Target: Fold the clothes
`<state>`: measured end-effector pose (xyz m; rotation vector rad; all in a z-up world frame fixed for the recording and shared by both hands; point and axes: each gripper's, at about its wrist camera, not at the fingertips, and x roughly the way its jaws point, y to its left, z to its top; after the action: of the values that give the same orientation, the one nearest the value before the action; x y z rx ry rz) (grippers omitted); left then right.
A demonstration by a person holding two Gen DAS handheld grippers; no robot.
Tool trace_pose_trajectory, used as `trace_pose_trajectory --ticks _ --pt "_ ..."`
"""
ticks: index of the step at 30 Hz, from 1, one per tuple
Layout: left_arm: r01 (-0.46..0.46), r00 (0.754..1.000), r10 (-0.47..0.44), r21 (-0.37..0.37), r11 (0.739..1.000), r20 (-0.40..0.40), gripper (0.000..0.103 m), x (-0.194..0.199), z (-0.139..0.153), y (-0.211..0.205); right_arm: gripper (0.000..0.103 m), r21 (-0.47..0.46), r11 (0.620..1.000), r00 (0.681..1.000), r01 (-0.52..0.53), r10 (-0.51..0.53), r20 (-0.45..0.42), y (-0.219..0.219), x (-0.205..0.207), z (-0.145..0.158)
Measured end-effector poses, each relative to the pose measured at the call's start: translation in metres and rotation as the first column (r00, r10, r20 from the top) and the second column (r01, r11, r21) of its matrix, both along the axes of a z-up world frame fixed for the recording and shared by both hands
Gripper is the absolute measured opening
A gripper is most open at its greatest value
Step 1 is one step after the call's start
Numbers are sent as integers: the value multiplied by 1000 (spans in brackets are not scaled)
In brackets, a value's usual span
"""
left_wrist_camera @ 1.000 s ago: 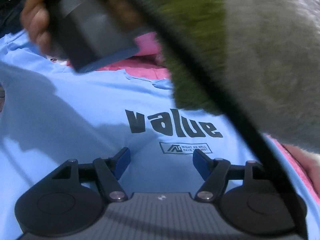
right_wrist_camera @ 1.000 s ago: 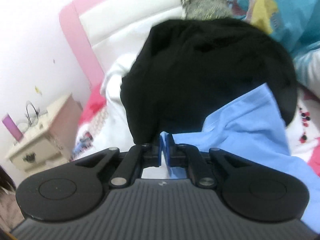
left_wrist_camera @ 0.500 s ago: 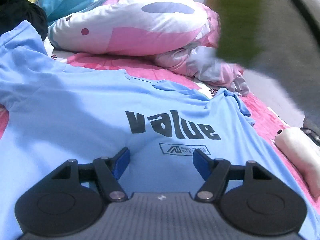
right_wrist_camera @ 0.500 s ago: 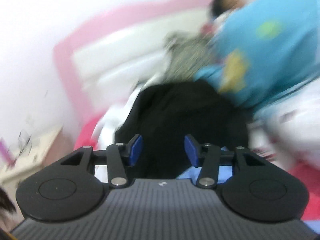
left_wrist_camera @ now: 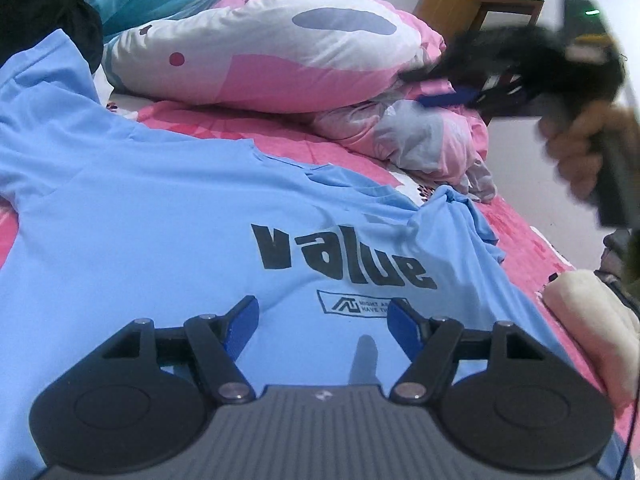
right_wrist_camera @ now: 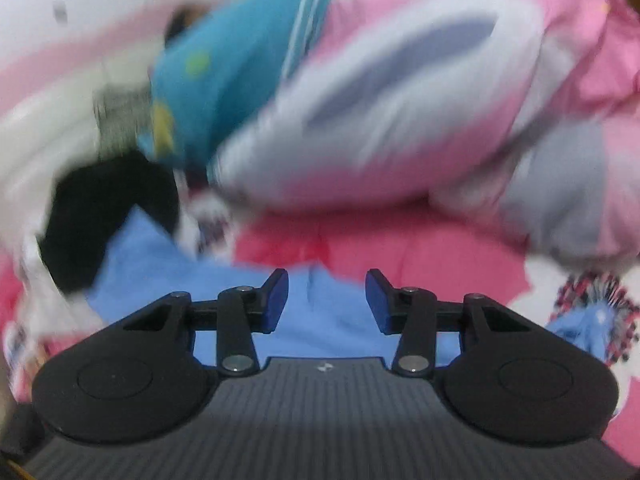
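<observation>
A light blue T-shirt [left_wrist_camera: 160,208] printed "value" lies spread face up on the pink bed sheet [left_wrist_camera: 520,248]. My left gripper [left_wrist_camera: 322,322] hovers open over the shirt's lower chest with nothing between its blue pads. My right gripper [right_wrist_camera: 326,300] is above the shirt's top edge [right_wrist_camera: 160,264]; its jaws stand apart and are closing with nothing between them. In the left wrist view the right gripper shows as a blur at the upper right, held by a hand [left_wrist_camera: 576,152] above the shirt's right sleeve [left_wrist_camera: 468,216].
A black garment [left_wrist_camera: 48,12] lies at the shirt's far left corner. A pink and white pillow [left_wrist_camera: 260,48] and crumpled bedding [left_wrist_camera: 432,148] lie behind the shirt. A wooden cabinet [left_wrist_camera: 472,0] stands beyond the bed. A cream bundle [left_wrist_camera: 588,328] rests at the right edge.
My right gripper let go of the blue shirt near the black garment, opened, and swung fast to the right across the bed. The left gripper stayed over the shirt.
</observation>
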<state>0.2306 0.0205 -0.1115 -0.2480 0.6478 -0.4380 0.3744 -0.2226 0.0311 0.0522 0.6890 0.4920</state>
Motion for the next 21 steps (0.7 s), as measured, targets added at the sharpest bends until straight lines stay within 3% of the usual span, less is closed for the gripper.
trace_pose_trajectory --ticks 4,8,11,14,16,20,21 --pt "2 1000 -2 -7 1000 -3 72 0 -1 1 40 -158 984 996 -83 78 -43 34 19 -43" --pt "7 1000 -7 -18 1000 -5 72 1 -2 4 28 -307 943 991 -126 108 -74 52 47 -78" --pt "10 1000 -10 -19 1000 -3 74 1 -2 4 25 -333 932 987 -144 110 -119 49 61 -97" --pt "11 1000 -11 -15 1000 0 74 0 -2 3 24 -342 934 993 -103 75 -94 43 78 -113" --pt "11 1000 -11 -18 1000 0 74 0 -3 3 23 -308 951 999 -30 17 -46 37 86 -109" --pt "10 1000 -10 -19 1000 0 74 0 -3 3 25 -341 929 990 143 -135 48 24 95 -102" --pt "10 1000 -10 -19 1000 0 74 0 -3 4 25 -314 940 991 133 -126 42 22 92 -97"
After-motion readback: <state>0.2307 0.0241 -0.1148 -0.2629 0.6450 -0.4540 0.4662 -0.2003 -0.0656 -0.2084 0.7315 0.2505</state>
